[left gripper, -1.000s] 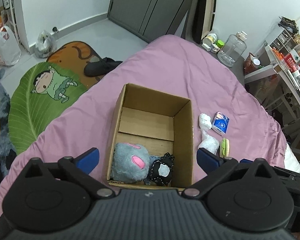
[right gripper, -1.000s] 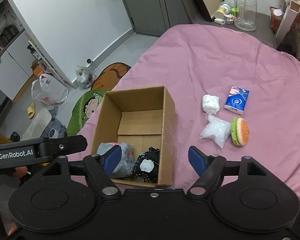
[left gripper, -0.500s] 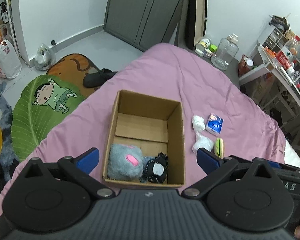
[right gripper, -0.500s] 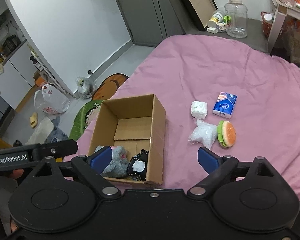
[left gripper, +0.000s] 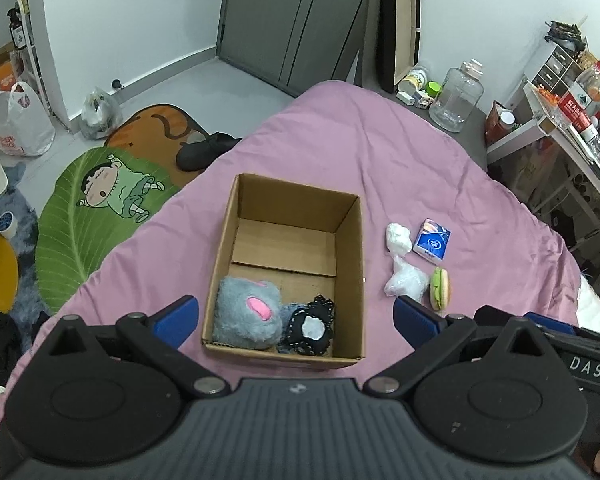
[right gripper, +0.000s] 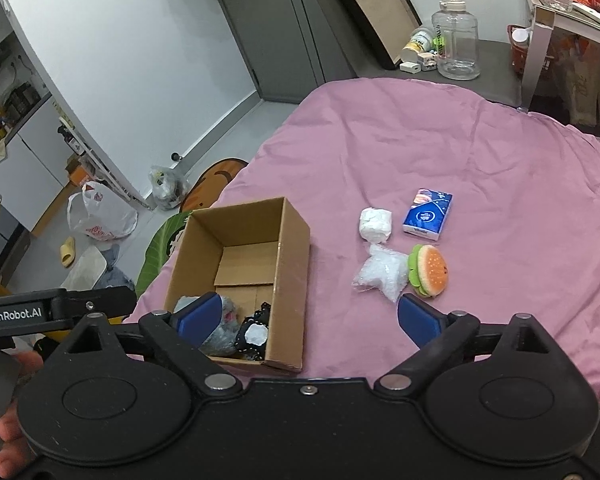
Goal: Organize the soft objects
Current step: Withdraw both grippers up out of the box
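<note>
One cardboard box (left gripper: 352, 276), long axis pointing away

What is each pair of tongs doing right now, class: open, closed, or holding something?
Left tongs: open, holding nothing.
Right tongs: opening, nothing between the jaws.

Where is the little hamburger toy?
The hamburger toy lies on the pink bedspread, right of the cardboard box, touching the clear plastic bag and just below the blue tissue pack.

home bedroom: bed (left gripper: 380, 152) with pink sheet, grey wardrobe (left gripper: 292, 20), cartoon floor rug (left gripper: 100, 208), cluttered shelf (left gripper: 572, 100), shopping bag (left gripper: 16, 124).
</note>
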The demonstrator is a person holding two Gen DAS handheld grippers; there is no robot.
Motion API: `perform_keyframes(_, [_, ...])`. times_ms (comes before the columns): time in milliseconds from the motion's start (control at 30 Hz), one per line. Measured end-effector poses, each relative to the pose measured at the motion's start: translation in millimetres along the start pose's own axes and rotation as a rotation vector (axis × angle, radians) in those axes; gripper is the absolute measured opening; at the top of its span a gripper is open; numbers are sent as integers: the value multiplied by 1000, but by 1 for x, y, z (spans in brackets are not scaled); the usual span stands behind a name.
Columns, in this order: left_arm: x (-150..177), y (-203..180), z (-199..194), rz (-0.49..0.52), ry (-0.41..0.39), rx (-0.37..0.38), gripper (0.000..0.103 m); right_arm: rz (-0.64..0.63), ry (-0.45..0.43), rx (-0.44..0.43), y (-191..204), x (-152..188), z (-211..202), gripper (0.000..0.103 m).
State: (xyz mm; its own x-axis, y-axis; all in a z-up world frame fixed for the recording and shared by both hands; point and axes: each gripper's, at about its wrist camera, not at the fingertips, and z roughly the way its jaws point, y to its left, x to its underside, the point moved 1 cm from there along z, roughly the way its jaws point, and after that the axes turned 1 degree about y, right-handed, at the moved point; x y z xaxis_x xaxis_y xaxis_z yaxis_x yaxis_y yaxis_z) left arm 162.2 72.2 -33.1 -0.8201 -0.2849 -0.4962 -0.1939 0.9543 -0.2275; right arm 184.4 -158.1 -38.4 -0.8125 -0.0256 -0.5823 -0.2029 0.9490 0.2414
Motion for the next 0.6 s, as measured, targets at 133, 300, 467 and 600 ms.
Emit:
perform_keyframes(133, [0, -5, 3, 2, 4, -14, 103, 8, 0, 3, -10, 0, 1, 95])
perform_keyframes(300, [-3, -13, 7, -2, 2, -25, 103, 11, 0, 3, -20, -1, 2, 95])
perform_keyframes(467, [-6, -23, 9, 6, -15, -36, 102, 22, 0, 6, -35, -4, 4, 95])
perform_keyframes(600, [-10, -32, 13, 14, -23, -36, 102, 30, 3, 7, -46, -6, 7, 95])
